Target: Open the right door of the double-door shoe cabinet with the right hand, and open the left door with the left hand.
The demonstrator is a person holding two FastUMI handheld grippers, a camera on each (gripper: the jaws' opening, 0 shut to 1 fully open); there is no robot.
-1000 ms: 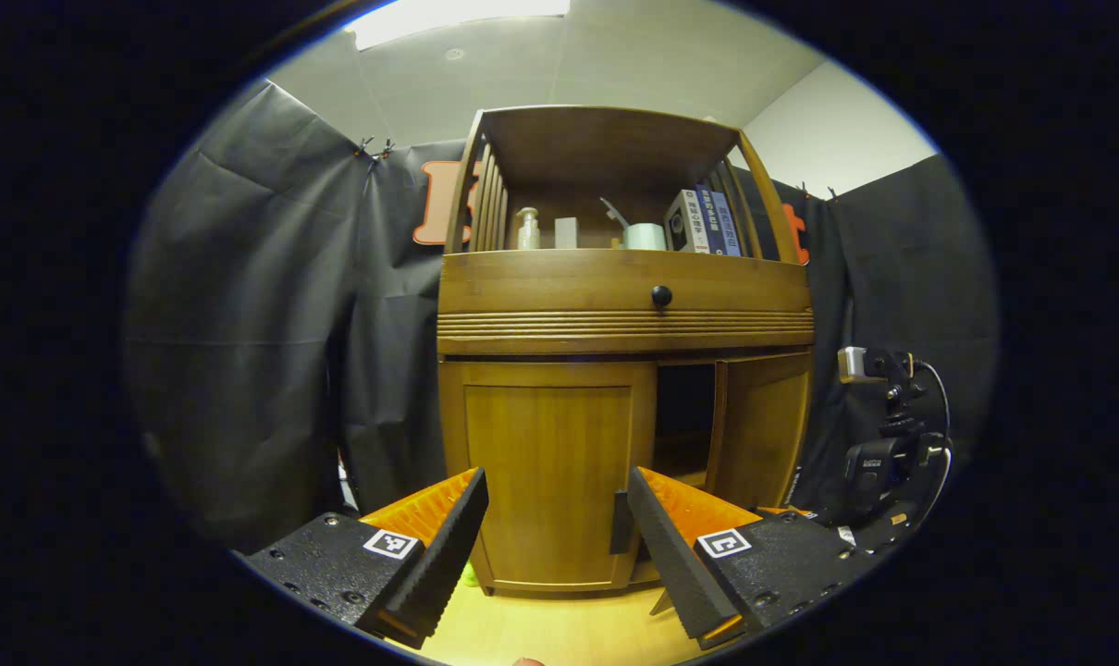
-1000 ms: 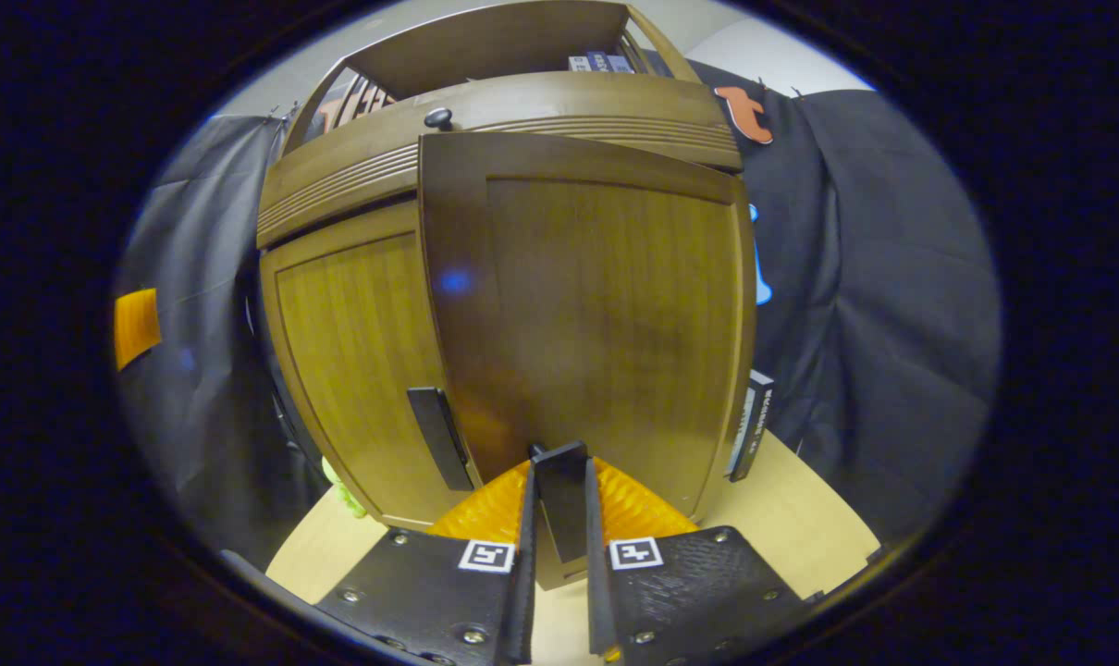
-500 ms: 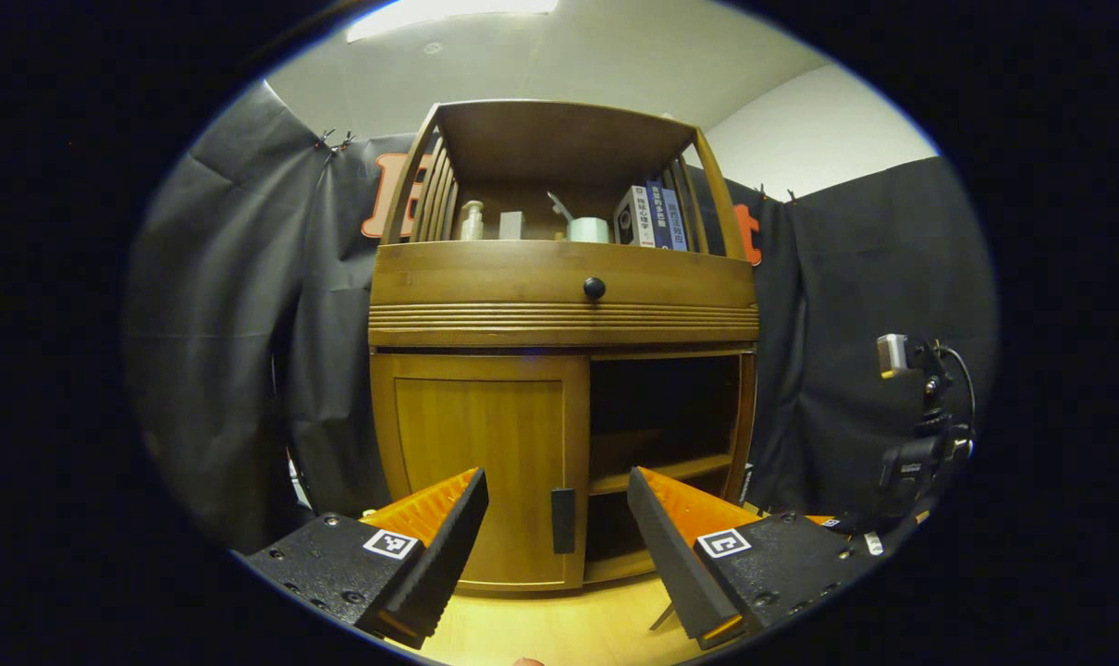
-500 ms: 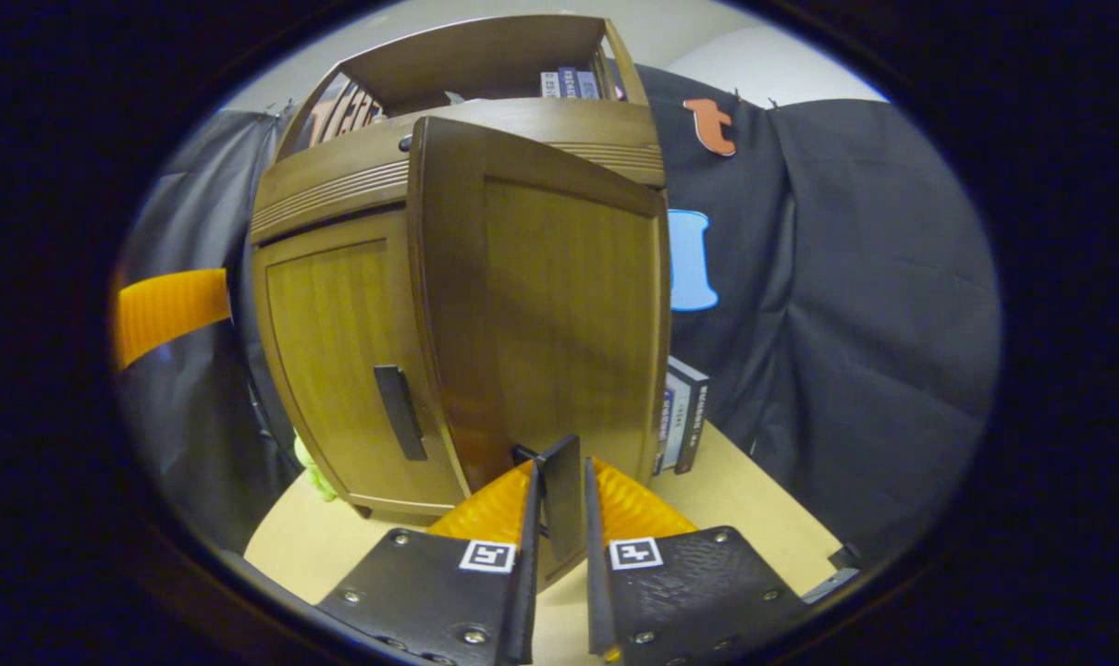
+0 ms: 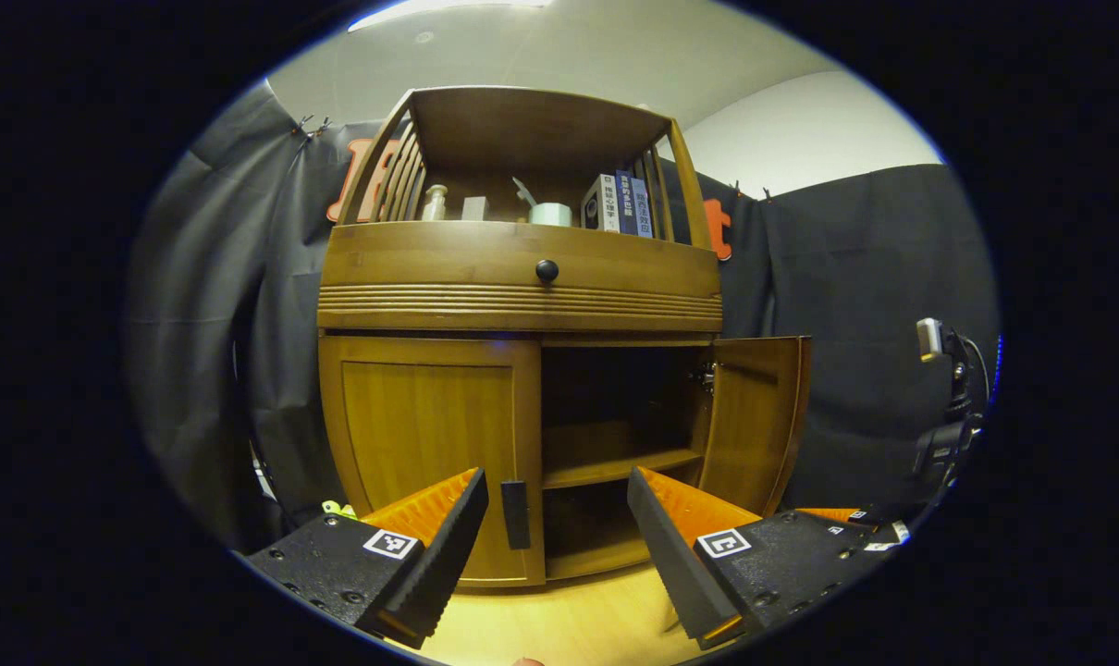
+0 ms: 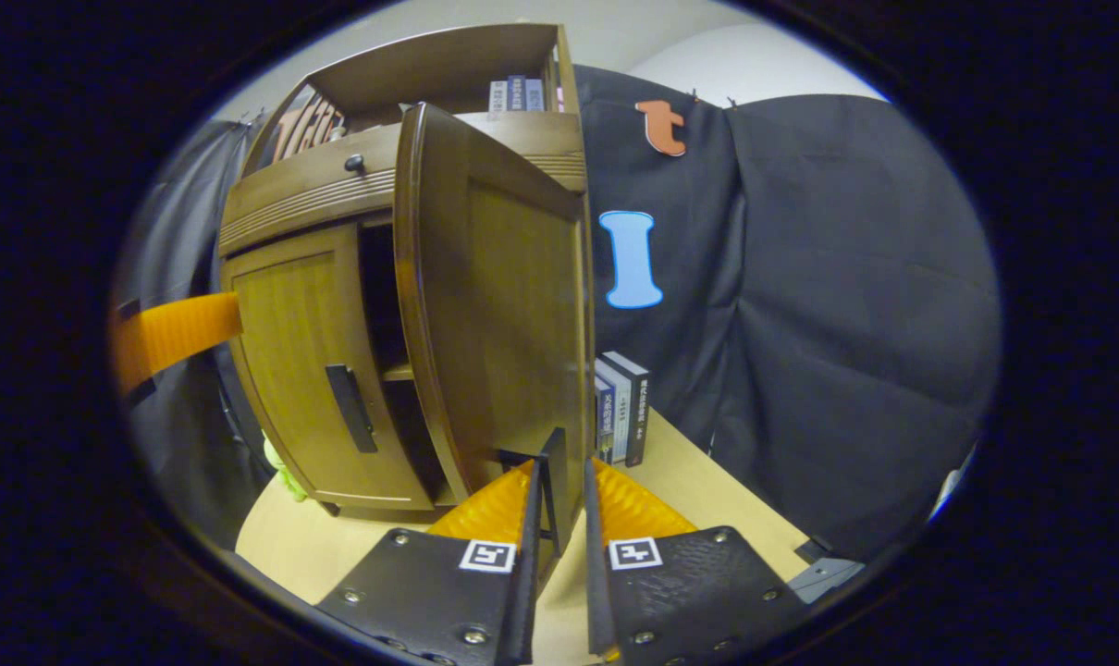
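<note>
The left gripper (image 5: 558,527) is held level with its jaws spread wide, the 2 fingers well apart and nothing between them. Both fingers (image 5: 448,541) angle inward toward their tips and touch nothing. In the right gripper view, part of one finger of the left gripper shows far off at the left edge.

The right gripper (image 6: 559,490) has its jaws drawn nearly together, clamped on the thin dark handle (image 6: 552,481) at the edge of the right door (image 6: 513,305). Its 2 fingers (image 6: 528,518) run almost parallel, pressing the handle from either side, the gripper pointing forward and slightly upward.
</note>
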